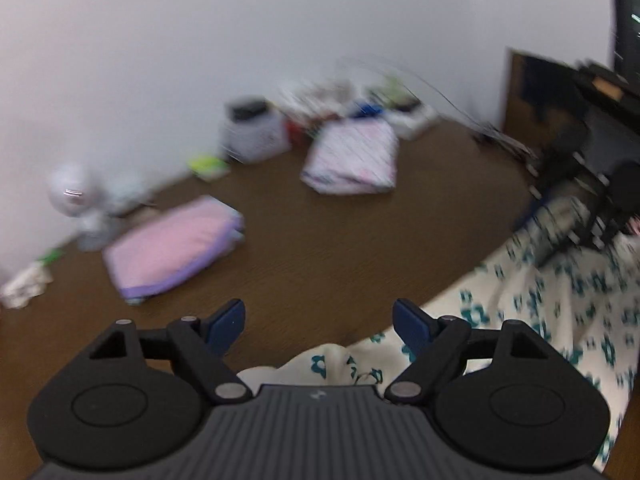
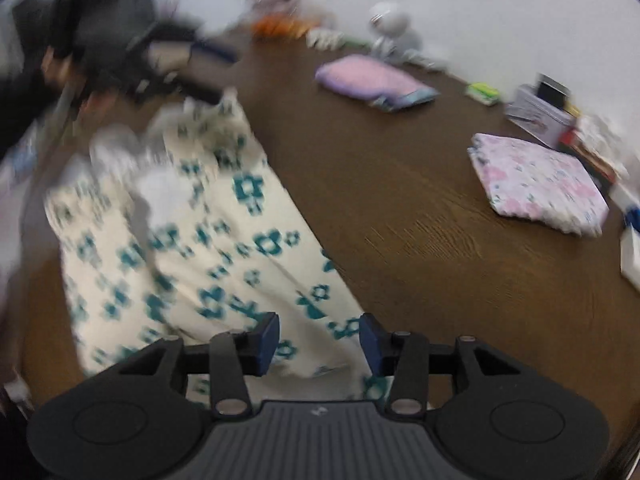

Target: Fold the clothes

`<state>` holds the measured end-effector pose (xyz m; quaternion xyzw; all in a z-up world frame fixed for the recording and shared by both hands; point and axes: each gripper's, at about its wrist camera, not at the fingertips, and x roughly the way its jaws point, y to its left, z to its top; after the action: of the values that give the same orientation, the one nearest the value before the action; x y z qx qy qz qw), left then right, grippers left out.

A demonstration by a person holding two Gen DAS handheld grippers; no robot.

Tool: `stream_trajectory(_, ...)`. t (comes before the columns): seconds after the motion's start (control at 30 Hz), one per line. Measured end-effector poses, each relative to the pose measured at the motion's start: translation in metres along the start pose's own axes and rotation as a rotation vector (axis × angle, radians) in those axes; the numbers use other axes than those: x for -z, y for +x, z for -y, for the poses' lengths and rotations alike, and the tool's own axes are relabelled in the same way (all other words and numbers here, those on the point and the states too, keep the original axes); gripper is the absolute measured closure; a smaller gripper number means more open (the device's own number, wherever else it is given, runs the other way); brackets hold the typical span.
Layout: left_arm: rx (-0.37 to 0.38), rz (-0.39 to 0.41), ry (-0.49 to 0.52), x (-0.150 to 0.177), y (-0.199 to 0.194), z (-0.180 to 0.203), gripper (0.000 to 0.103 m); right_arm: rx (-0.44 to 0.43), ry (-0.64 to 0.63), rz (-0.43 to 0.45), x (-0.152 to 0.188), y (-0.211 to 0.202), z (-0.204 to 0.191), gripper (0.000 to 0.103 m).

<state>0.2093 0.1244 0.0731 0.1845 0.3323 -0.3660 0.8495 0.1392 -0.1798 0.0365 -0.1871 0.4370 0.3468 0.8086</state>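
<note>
A cream garment with teal flower print [image 2: 192, 240] lies stretched out on the brown wooden table [image 2: 420, 248]. It also shows in the left wrist view [image 1: 540, 312], running from under my left gripper to the right. My left gripper [image 1: 319, 322] is open, hovering above one end of the garment, with nothing between its blue pads. My right gripper [image 2: 319, 340] is open just above the garment's near end. The right gripper also shows in the left wrist view [image 1: 576, 200], at the garment's far end.
A folded pink and purple cloth [image 1: 172, 246] and a folded pink floral cloth [image 1: 352, 160] lie further back on the table. A small white robot toy [image 1: 76, 200], a white box [image 1: 252, 130] and assorted clutter line the wall. A dark monitor stand [image 1: 560, 92] is at right.
</note>
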Motion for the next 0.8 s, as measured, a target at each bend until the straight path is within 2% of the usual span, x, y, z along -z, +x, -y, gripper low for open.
stream_trajectory(0.07, 0.064, -0.074, -0.02, 0.001, 0.014, -0.01, 0.025, 0.011, -0.003, 0.0, -0.001, 0.003, 0.0, 0.06)
stream_trajectory(0.13, 0.105, -0.148, -0.032, 0.004, 0.025, -0.018, 0.043, 0.021, -0.006, 0.0, -0.002, 0.005, 0.001, 0.06)
stream_trajectory(0.17, 0.099, -0.185, -0.022, 0.006, 0.029, -0.018, 0.069, 0.026, -0.008, 0.0, -0.002, 0.007, 0.001, 0.06)
stream_trajectory(0.2, 0.09, -0.214, -0.01, 0.009, 0.031, -0.018, 0.088, 0.032, -0.01, 0.0, -0.003, 0.008, 0.001, 0.061)
stream_trajectory(0.23, 0.078, -0.234, 0.004, 0.012, 0.033, -0.017, 0.09, 0.037, -0.011, 0.0, -0.003, 0.009, 0.002, 0.061)
stream_trajectory(0.3, 0.023, -0.206, 0.03, 0.016, 0.024, -0.01, 0.093, 0.047, -0.014, 0.001, -0.004, 0.012, 0.002, 0.08)
stream_trajectory(0.33, -0.011, -0.167, 0.044, 0.016, 0.013, -0.003, 0.094, 0.052, -0.016, 0.001, -0.004, 0.013, 0.002, 0.1)
stream_trajectory(0.4, -0.096, -0.085, 0.089, 0.015, -0.011, 0.017, 0.094, 0.063, -0.019, 0.001, -0.005, 0.016, 0.003, 0.1)
stream_trajectory(0.47, -0.233, -0.002, 0.192, 0.02, -0.042, 0.052, 0.093, 0.128, -0.107, 0.062, 0.0, -0.003, -0.015, 0.1)
stream_trajectory(0.57, -0.4, 0.038, 0.346, 0.05, -0.074, 0.113, 0.093, 0.267, -0.436, 0.203, 0.03, -0.031, -0.061, 0.1)
stream_trajectory(0.6, -0.433, 0.042, 0.378, 0.063, -0.081, 0.13, 0.093, 0.283, -0.504, 0.198, 0.04, -0.032, -0.072, 0.1)
stream_trajectory(0.7, -0.454, 0.01, 0.371, 0.108, -0.084, 0.167, 0.093, 0.313, -0.679, 0.148, 0.071, -0.032, -0.101, 0.1)
stream_trajectory(0.73, -0.449, -0.017, 0.35, 0.121, -0.082, 0.173, 0.092, 0.279, -0.695, 0.109, 0.077, -0.031, -0.105, 0.099)
stream_trajectory(0.77, -0.444, -0.032, 0.319, 0.131, -0.082, 0.178, 0.092, 0.231, -0.702, 0.067, 0.081, -0.033, -0.107, 0.093)
stream_trajectory(0.8, -0.441, -0.033, 0.276, 0.138, -0.085, 0.18, 0.091, 0.181, -0.708, 0.026, 0.084, -0.035, -0.11, 0.091)
